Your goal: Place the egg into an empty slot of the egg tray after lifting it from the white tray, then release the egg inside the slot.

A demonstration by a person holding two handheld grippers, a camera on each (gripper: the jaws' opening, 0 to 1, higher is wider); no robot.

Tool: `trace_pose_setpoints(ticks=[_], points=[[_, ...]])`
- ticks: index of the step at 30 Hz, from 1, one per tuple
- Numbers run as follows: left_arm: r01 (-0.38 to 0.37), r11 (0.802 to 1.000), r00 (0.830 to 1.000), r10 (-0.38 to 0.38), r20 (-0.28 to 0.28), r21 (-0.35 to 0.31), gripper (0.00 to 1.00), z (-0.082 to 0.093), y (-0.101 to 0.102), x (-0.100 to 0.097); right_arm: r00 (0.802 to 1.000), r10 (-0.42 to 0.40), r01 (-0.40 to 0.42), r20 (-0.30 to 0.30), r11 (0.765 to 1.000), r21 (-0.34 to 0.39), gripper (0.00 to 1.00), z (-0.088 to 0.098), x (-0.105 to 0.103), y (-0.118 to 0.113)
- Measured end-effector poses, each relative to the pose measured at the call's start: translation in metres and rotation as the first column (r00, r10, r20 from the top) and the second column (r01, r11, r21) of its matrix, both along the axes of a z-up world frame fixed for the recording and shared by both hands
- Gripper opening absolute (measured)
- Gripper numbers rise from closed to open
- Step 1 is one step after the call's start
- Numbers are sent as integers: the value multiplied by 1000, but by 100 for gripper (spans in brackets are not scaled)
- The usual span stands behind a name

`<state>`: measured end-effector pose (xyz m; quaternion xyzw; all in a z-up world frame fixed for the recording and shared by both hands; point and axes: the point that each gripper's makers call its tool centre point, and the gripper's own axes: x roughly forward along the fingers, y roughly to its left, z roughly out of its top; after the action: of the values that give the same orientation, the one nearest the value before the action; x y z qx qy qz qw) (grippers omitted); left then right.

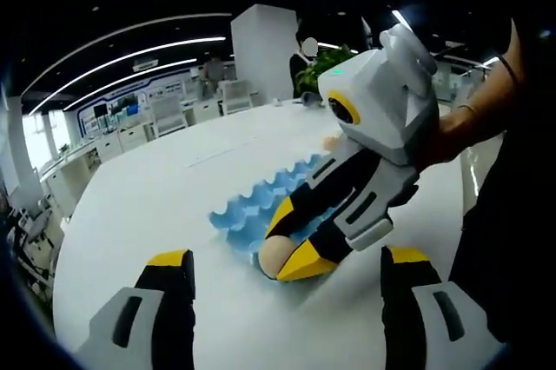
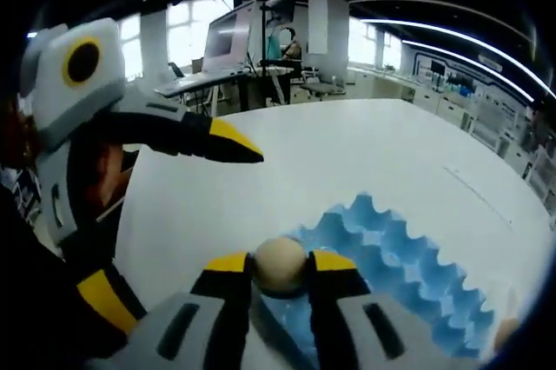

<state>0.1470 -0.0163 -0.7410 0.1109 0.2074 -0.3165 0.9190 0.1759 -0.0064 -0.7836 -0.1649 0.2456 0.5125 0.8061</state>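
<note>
Right gripper view: the right gripper (image 2: 280, 276) has its jaws clenched on the egg (image 2: 280, 264), at the near edge of the blue egg tray (image 2: 408, 266) on the white counter (image 2: 347, 153). Beyond, the left gripper (image 2: 228, 142) hovers, jaws spread wide, with desks behind.

You work at a big white table (image 1: 174, 188) in an open office with a dark ceiling and long light strips (image 1: 130, 57). Behind it you've got a white pillar (image 1: 265, 49), desks (image 2: 200, 83), bright windows (image 2: 187, 40).
</note>
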Motion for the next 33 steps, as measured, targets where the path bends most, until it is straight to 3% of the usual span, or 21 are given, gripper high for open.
trace_pose_setpoints(ticks=[7,16,19,21,24,28,33], points=[[-20,1000,1000,20,20,22,90,5,1,2,1000,15,-15,18,1000,-5,26,0,-1,0],[-20,1000,1000,20,7,9,89,3,2,1,1000,4,-5,23,1000,21,26,1,-5,-7],[-6,1000,1000,6,0,13,89,1,0,0,1000,-6,6,9,999,36,26,4,-7,-12],[1,1000,1000,-1,-1,17,89,1,-1,0,999,-44,42,20,995,95,26,15,-5,-19],[4,1000,1000,-4,0,16,89,2,-2,0,992,-125,118,32,982,149,27,30,-1,-47],[9,1000,1000,-9,-4,17,88,-1,-1,2,974,-225,218,35,965,149,27,31,5,-84],[20,1000,1000,-19,-14,16,87,-6,0,2,915,-402,394,16,904,168,27,31,13,-140]])
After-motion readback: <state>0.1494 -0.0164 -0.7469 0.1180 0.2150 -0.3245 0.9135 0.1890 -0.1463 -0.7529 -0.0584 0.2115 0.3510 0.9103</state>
